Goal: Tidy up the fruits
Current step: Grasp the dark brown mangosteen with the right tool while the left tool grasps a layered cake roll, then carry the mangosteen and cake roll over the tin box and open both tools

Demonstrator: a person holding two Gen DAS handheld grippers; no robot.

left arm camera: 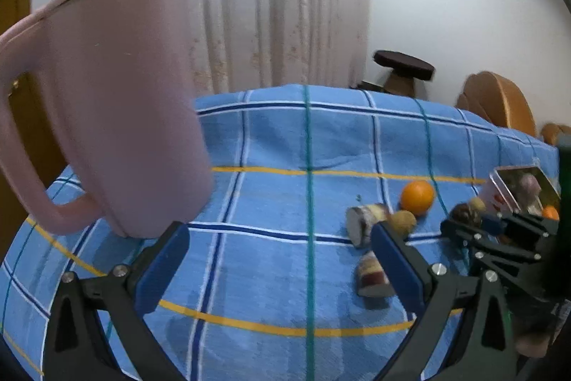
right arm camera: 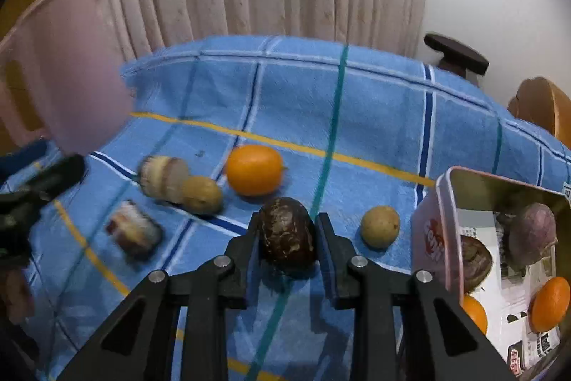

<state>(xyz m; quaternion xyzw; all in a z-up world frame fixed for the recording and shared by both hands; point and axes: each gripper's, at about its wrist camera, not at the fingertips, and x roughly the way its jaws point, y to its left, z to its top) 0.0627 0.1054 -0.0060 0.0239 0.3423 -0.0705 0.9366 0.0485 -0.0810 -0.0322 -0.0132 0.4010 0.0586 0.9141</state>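
Observation:
In the right wrist view my right gripper (right arm camera: 287,231) is shut on a dark brown passion fruit (right arm camera: 287,240), low over the blue checked cloth (right arm camera: 303,102). An orange (right arm camera: 254,169), two tan round fruits (right arm camera: 201,194) (right arm camera: 379,226) and two cut cake-like pieces (right arm camera: 162,178) (right arm camera: 132,231) lie on the cloth. A pink tin box (right arm camera: 433,234) at the right holds oranges (right arm camera: 549,303) and purple-brown fruits (right arm camera: 533,232). In the left wrist view my left gripper (left arm camera: 280,257) is open and empty beside a pink pitcher (left arm camera: 107,102). The right gripper (left arm camera: 474,224) shows there too.
The pink pitcher also shows in the right wrist view (right arm camera: 67,77) at the far left. A curtain (left arm camera: 221,2) hangs behind the table. A dark stool (left arm camera: 403,66) and a brown wooden chair back (left arm camera: 499,102) stand beyond the far right edge.

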